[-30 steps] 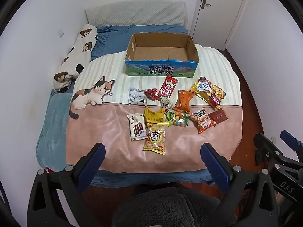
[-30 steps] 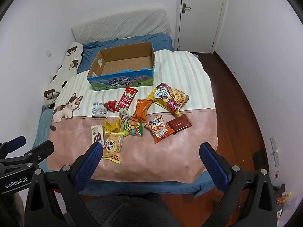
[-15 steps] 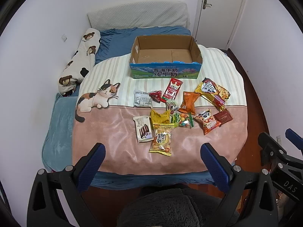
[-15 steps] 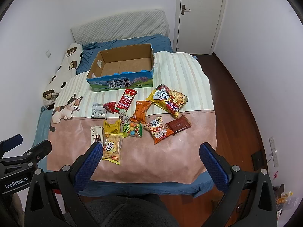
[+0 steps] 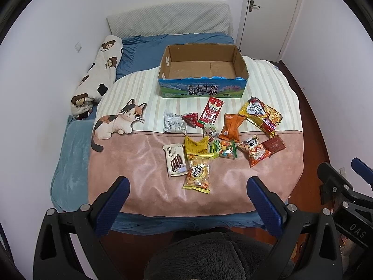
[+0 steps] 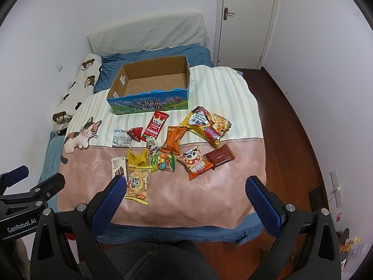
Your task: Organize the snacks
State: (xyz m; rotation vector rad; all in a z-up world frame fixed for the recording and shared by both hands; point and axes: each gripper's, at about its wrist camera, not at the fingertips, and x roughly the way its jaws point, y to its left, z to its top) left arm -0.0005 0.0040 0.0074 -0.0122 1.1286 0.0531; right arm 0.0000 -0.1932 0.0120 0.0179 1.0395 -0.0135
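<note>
My left claw point(image 5: 185, 194) and right claw point(image 6: 184, 194) both gape wide and empty at the bed's foot. The clear yellow-edged cracker packet point(image 5: 197, 174) lies nearest, straight ahead of the left one, its long axis pointing toward the empty blue-printed cardboard box point(image 5: 202, 86).

Plain matt cardboard lines the box point(image 5: 202, 70), whose outside is printed paper. The snack packets point(image 5: 197, 175) at the frame's centre are glossy, crinkled plastic film. Under them the blanket point(image 5: 144, 163) is soft cloth with a faint sheen. At right, the floor point(image 6: 303, 144) is dark polished wood.
</note>
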